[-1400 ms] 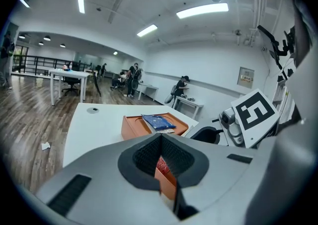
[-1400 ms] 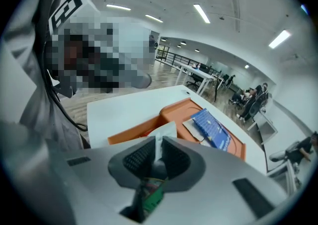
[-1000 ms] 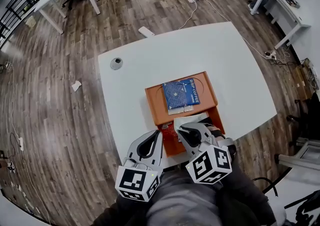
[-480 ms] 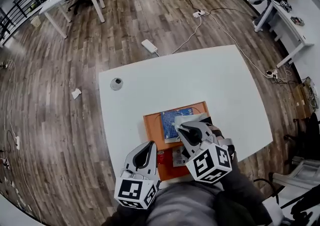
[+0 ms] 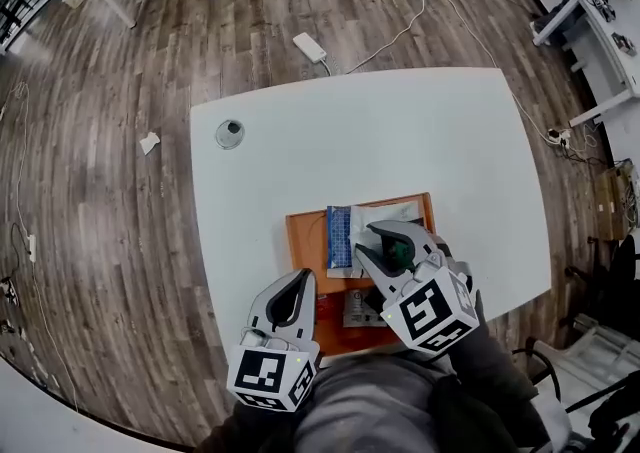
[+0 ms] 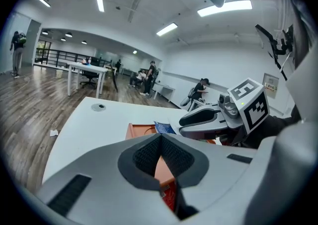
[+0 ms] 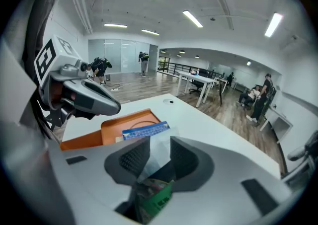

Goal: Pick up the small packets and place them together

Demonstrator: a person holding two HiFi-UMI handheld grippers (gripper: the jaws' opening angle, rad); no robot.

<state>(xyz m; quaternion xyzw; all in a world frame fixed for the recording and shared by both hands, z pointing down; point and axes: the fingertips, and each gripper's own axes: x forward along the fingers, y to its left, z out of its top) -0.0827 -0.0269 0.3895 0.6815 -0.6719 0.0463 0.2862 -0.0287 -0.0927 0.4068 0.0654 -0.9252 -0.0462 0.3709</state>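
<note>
**Moved forward, and now the grip loosens**

Since one second ago the right gripper went forward over the orange tray, from its near edge up to the blue packet; its jaws have just been opening. They stand apart now, with a green packet deep between them, and as far as I can judge the pads do not press it.

The white table carries the tray on the person's side. The left gripper hovers at the near left part of the tray, jaws pressed together, holding nothing. In the far part of the tray the blue packet lies flat; a white packet touches it on the right. The green packet is just above these two. A red packet lies at the near edge, below the left gripper, apart from the others.

I judge the task about half done; the green packet seems to be arriving at the group, and the red one is left to bring.
</note>
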